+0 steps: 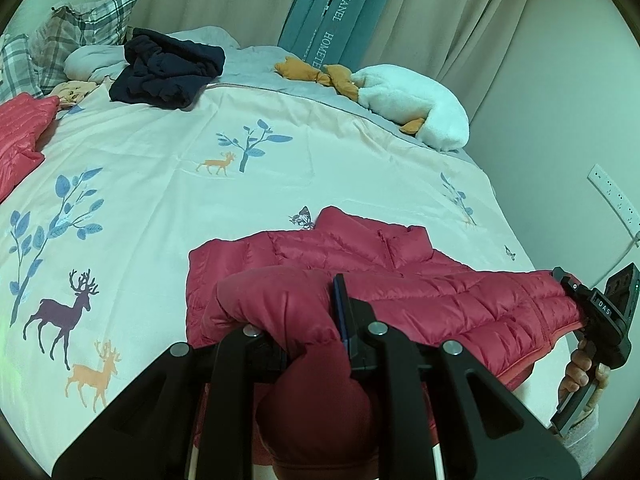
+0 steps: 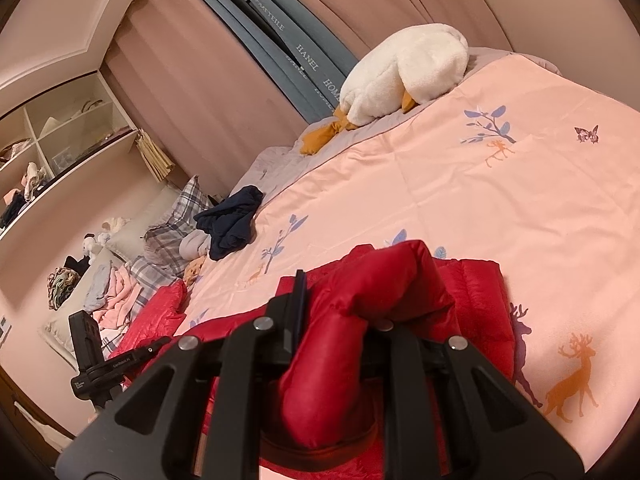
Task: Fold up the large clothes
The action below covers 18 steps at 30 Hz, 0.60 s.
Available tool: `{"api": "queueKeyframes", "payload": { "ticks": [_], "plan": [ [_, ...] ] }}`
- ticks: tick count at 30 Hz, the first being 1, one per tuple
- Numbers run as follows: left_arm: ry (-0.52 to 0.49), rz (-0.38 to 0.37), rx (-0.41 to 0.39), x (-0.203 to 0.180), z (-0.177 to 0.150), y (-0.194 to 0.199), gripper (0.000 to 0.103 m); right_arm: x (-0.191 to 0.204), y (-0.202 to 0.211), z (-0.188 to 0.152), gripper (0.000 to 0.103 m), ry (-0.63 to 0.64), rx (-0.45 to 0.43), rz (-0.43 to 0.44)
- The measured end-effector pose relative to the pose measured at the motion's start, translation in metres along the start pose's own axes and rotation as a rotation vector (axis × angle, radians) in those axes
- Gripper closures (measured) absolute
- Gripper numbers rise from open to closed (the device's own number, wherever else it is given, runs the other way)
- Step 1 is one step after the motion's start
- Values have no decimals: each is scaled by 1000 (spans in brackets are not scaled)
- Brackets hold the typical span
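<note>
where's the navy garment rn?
Left wrist view: navy garment lies crumpled at the bed's far left, beside the plaid pillows; the tools aren't touching it.

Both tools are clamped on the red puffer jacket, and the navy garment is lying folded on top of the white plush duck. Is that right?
Not quite. The navy garment lies crumpled on the bedspread near the plaid pillows, apart from the white plush duck; the left wrist view shows it. Both tools, left and right, do clamp the red puffer jacket.

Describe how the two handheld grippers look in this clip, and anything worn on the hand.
Both grippers are matte black. The left gripper shows angular triangular link arms with round silver pivot pins and a thin blue pad on one finger. The right gripper has the same build; seen from the left view, its body carries small white lettering. A pale cuff shows below the hand.
</note>
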State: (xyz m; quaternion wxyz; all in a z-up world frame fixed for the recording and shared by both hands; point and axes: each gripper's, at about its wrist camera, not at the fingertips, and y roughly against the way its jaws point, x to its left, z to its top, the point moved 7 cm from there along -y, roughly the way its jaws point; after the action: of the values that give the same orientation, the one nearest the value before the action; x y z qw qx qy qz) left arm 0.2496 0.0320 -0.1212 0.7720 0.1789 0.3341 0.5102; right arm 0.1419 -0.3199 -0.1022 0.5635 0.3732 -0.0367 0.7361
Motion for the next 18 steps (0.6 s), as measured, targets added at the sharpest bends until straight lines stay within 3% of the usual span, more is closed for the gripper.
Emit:
{"api": "queueKeyframes", "payload": {
  "ticks": [18],
  "plan": [
    [-30, 40, 20, -2, 6, -28, 86, -19, -23, 1, 86, -24, 32, -37]
  ]
}}
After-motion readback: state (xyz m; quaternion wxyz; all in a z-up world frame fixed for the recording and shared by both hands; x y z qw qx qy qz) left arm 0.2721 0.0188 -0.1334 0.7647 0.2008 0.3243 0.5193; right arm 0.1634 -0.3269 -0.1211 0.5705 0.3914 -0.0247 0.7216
